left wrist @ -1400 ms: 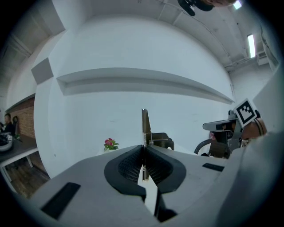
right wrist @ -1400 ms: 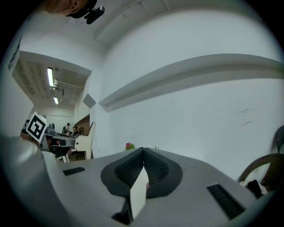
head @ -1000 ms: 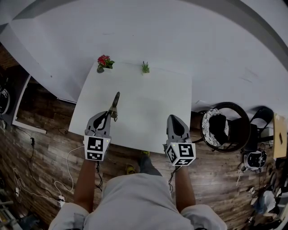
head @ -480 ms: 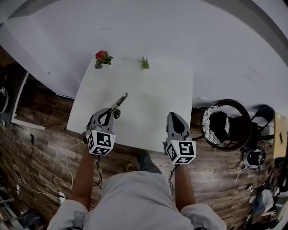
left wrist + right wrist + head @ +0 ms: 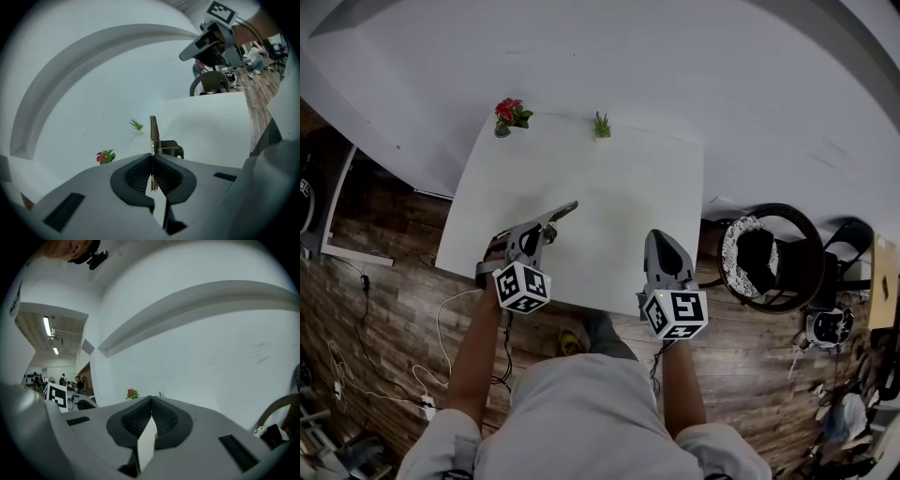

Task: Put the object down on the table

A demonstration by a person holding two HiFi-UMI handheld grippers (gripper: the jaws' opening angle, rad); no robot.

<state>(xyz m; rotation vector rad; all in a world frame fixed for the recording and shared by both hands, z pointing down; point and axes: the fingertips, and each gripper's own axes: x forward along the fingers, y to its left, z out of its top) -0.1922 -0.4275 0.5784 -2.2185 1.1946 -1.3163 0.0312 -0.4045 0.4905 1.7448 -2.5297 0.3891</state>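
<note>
My left gripper (image 5: 538, 230) is shut on a thin metal tool (image 5: 562, 211) with a dark block and a spring at its middle. It holds the tool over the near left part of the white table (image 5: 619, 178), and the tool points up and to the right. In the left gripper view the tool (image 5: 153, 130) stands on edge, pinched between the closed pads (image 5: 140, 172). My right gripper (image 5: 662, 246) hangs over the table's front edge, shut, with nothing between its pads (image 5: 161, 417).
A red flower pot (image 5: 508, 113) and a small green plant (image 5: 601, 125) stand at the table's far edge. A round dark chair (image 5: 769, 262) is right of the table. Cables (image 5: 441, 328) lie on the wooden floor at left.
My left gripper has swung toward the right and turned, so the tool now leans further to the right. The right gripper has hardly moved.
</note>
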